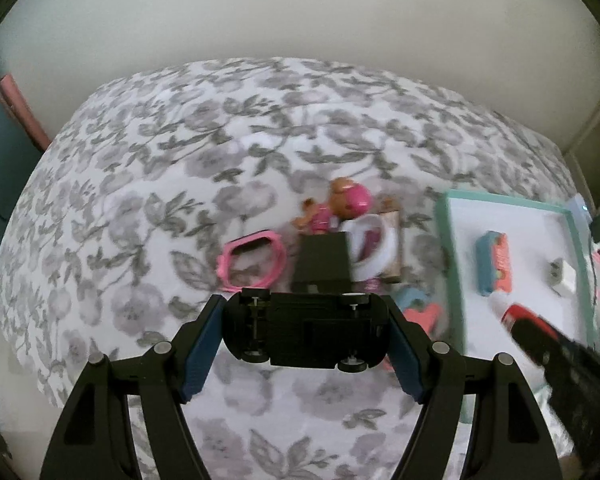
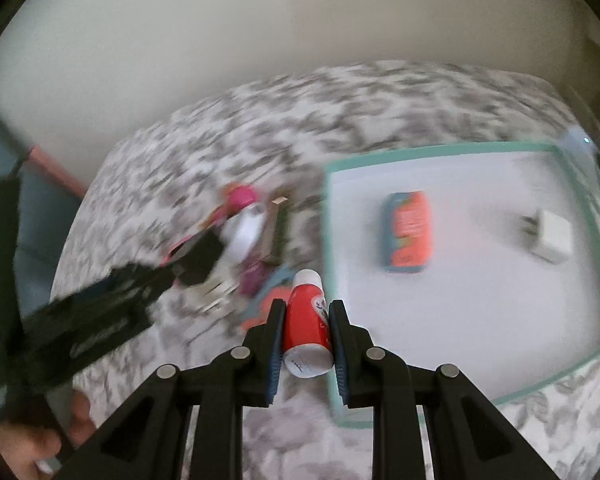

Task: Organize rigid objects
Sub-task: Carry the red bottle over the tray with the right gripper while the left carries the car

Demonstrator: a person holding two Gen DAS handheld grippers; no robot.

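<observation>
Black toy car [image 1: 306, 330], underside up, clamped crosswise at 6 o'clock, red white-capped bottle [image 2: 308, 322] gripped lengthwise, teal-rimmed tray [image 2: 580, 184] at 3 o'clock

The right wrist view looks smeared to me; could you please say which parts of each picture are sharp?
Right wrist view: right gripper and red bottle sharp, tray and bedspread streaked. Left wrist view: left gripper and toy car crisp, toys behind mildly blurred.

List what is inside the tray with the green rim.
Inside the tray: an orange and blue packet and a white plug adapter. Its near left corner is hidden behind the right gripper.
</observation>
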